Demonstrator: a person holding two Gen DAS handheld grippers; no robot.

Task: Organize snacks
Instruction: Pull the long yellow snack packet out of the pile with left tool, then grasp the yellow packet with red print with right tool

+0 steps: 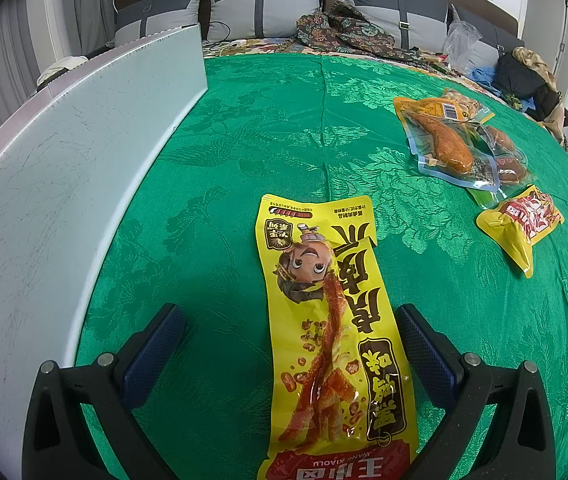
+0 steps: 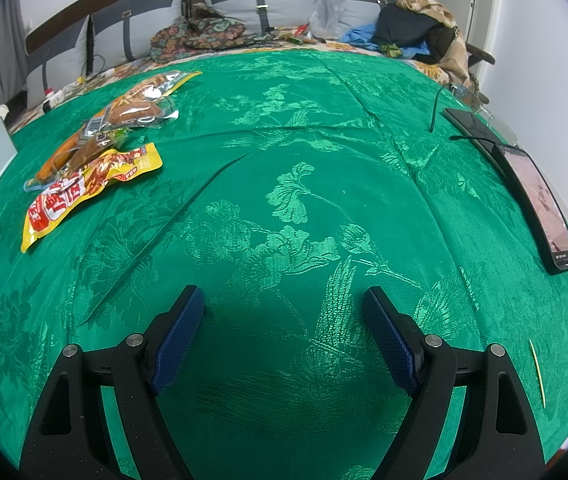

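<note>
Left gripper [image 1: 290, 344]: jaws spread wide, both angled downward. Blue textured pads [image 1: 152, 354] face inward on black finger arms, bolts showing at the knuckles. A long yellow snack packet [image 1: 324, 320] lies flat between the jaws, touched by neither pad.

Right gripper [image 2: 284, 332]: jaws likewise wide apart, tilted down, with nothing between them. Its blue pads [image 2: 178, 340] face each other across the gap, clear of any object.

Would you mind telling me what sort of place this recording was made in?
Most likely a bedroom: the green patterned cloth seems to cover a bed, with grey cushions along a headboard behind it and clothes piled at the far edge.
</note>
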